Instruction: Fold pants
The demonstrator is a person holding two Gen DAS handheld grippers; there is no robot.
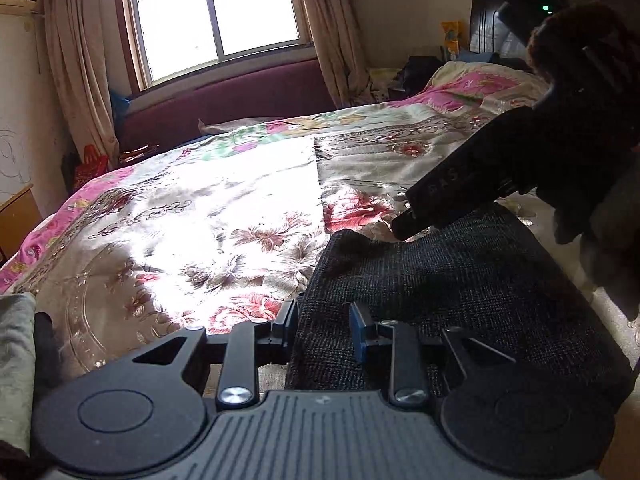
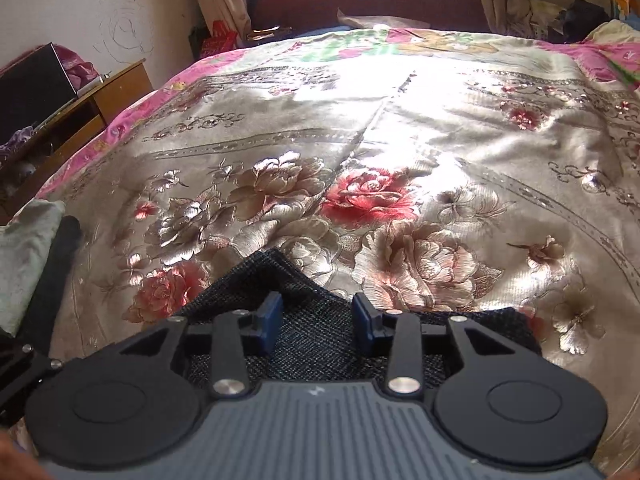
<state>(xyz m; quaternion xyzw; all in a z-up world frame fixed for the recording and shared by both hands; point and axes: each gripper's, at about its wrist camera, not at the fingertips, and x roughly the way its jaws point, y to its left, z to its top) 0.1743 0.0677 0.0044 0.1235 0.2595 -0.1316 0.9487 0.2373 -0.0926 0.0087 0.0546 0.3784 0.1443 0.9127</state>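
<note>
Left wrist view: the left gripper point(image 1: 324, 322) sits low at the near edge of the bed point(image 1: 192, 208), its fingers apart over the left edge of the dark woven pants point(image 1: 460, 276); whether the pads press the cloth cannot be told.
Only in the left wrist view: the right gripper point(image 1: 402, 230) reaches in from the right with its tip down at the far edge of the pants, held in a gloved hand point(image 1: 592, 196); a bright window point(image 1: 216, 12) with curtains point(image 1: 76, 64) lies far behind, above a maroon headboard-like panel point(image 1: 224, 100).
Right wrist view: the right gripper point(image 2: 316, 320) has its blue pads point(image 2: 270, 320) standing apart with pants point(image 2: 316, 332) cloth lying between and under them; a raised corner of the cloth points away toward the far side.
Only in the right wrist view: a wooden side cabinet point(image 2: 100, 100) stands at the far left beside the bed point(image 2: 440, 128), with scribbles point(image 2: 124, 36) on the wall above it.
Pants: folded into a thick dark bundle at the near edge of the floral bedspread point(image 2: 372, 196), right of centre in the left view.
Grey cloth: a pale piece point(image 2: 24, 256) lies at the near left of the bed.
Containers: the open cabinet shelf holds items too dark to name.
</note>
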